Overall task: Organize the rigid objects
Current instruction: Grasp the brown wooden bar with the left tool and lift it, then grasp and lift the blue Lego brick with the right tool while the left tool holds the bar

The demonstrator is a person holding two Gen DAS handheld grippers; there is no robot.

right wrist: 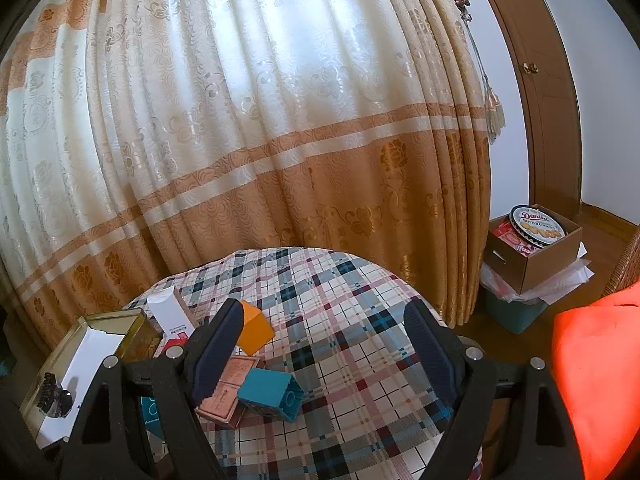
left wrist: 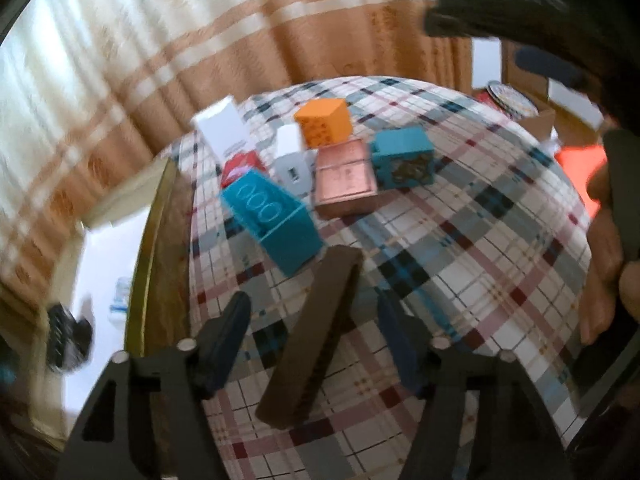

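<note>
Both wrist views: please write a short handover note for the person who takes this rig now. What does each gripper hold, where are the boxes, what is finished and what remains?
Left gripper: jaws apart around the long dark brown box, which lies on the plaid tablecloth; pads not pressing on it.
Right gripper: open, empty, above the table.
Things: orange cube box, pink flat box, small teal box, long teal box, white boxes and a red box clustered mid-table. Gold tin tray at the table's left edge.
Done: cannot tell.
Left: boxes look unsorted; probably grip the brown box first.
</note>
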